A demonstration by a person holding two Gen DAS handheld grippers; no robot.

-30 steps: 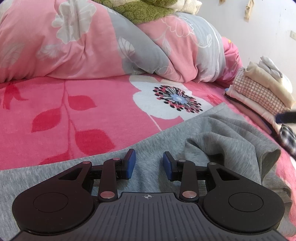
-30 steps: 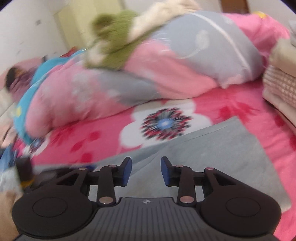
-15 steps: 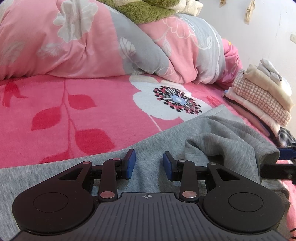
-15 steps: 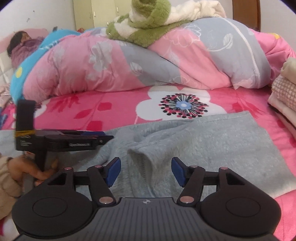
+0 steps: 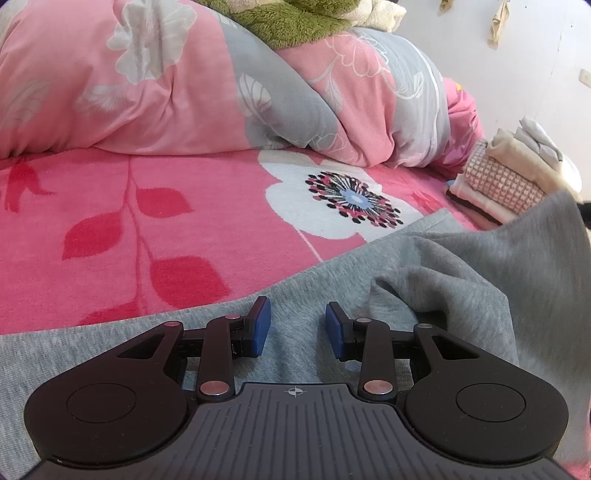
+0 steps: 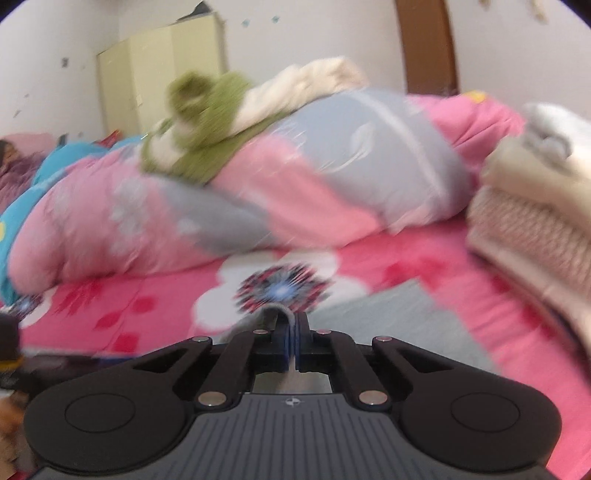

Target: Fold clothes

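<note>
The grey garment (image 5: 424, 266) lay spread over the near part of the pink flowered bedspread (image 5: 147, 221), its right portion bunched into a raised fold and one edge lifted high at the far right of the left wrist view; in the right wrist view a narrow loop of the same grey cloth (image 6: 275, 314) stood up just beyond the fingertips, the rest lying flat to the near right. The right gripper (image 6: 292, 334) was level and pointed across the bed, its jaws pressed together on that loop of fabric, the blue pads almost meeting with cloth between them; this view was blurred. The left gripper (image 5: 297, 330) sat low over the garment, level, its jaws parted with bare grey cloth showing in the gap and nothing pinched; I cannot tell whether the pads touched the fabric. Beyond the garment a white flower print with a dark centre (image 5: 351, 199) marked the bedspread; farther back a bulky pink and grey quilt (image 5: 221, 85) lay heaped across the bed, with a green and cream plush throw (image 5: 295, 22) on top of it. At the far right a stack of folded clothes (image 5: 509, 181) rested on the bed, just beside the lifted grey edge; a pale wardrobe (image 6: 159, 70) stood against the far wall.
</note>
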